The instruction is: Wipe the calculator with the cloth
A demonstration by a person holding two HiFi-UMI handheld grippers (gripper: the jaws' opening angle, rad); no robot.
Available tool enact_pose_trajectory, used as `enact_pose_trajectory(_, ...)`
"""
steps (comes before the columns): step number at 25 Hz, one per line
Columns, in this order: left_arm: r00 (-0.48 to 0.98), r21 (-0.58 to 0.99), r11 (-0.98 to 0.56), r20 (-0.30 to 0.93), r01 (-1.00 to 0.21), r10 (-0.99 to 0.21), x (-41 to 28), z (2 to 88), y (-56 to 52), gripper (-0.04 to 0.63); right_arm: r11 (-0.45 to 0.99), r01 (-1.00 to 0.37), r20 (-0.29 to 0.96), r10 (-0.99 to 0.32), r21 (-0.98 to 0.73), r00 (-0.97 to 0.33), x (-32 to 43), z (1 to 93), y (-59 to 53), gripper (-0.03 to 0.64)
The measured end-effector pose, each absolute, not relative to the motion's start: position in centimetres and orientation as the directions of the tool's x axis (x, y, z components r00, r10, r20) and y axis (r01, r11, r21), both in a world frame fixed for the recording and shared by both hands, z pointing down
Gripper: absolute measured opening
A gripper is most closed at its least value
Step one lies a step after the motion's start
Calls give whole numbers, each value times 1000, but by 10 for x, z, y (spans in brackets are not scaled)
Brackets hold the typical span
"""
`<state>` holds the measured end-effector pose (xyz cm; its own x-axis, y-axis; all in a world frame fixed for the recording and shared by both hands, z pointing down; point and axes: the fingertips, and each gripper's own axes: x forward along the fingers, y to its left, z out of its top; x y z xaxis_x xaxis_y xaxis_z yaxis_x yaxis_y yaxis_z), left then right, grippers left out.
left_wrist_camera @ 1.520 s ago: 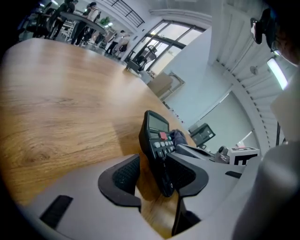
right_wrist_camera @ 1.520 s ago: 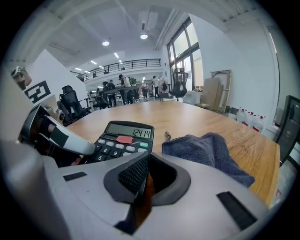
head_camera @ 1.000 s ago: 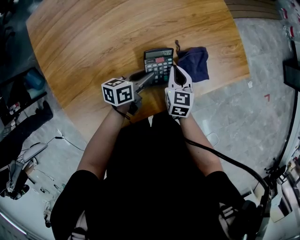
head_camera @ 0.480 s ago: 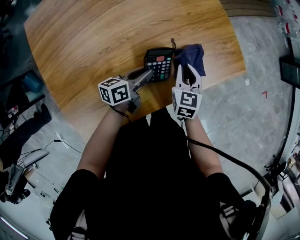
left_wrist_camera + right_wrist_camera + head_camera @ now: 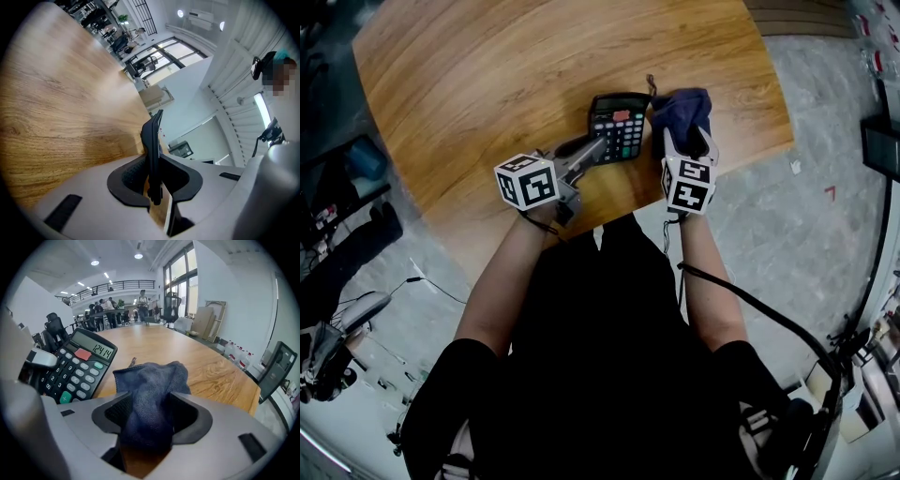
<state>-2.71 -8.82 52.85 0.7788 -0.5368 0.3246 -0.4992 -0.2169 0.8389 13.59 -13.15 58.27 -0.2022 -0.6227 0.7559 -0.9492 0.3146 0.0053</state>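
1. While the left tongs [image 5: 596, 148] stay clenched on the left edge of the calculator [image 5: 617, 127], the unit rests near the front edge of the worktop [image 5: 487, 75] with its keys facing up.
2. Over the last second, the right tongs [image 5: 687, 141] have moved from beside the calculator's right edge to the cloth [image 5: 682, 111]. The cloth lies bunched on the worktop just beside the calculator.
3. Their jaws, previously together, are now opening. The cloth stands between them and is not yet pinched.
4. Assessment: the calculator is steadied and wiping has not begun. Closing on the cloth is probably the next step.
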Motion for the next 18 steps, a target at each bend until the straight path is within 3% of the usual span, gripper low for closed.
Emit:
enact_pose_trajectory(5, 774, 838, -211, 328, -503, -542, -29, 529, -87, 74, 332, -942, 738, -646, 41, -195, 130, 580, -131, 200)
enact_pose_trajectory(7, 774, 841, -209, 324, -499, -545, -30, 528, -86, 74, 350, -935, 742, -643, 63, -190, 123, 580, -128, 109)
enact_pose_trajectory(9, 773, 846, -205, 316, -492, -549, -30, 526, -86, 74, 347, -935, 733, -654, 67, -190, 119, 578, -126, 78)
enact_pose_trajectory(14, 770, 853, -198, 307, -483, -559, -35, 522, -89, 74, 309, -951, 635, -739, 21, -226, 116, 535, -133, 74)
enact_pose_trajectory(18, 767, 865, -186, 289, -465, -573, -38, 516, -91, 74, 361, -932, 550, -773, -30, -317, 91, 486, -143, 74)
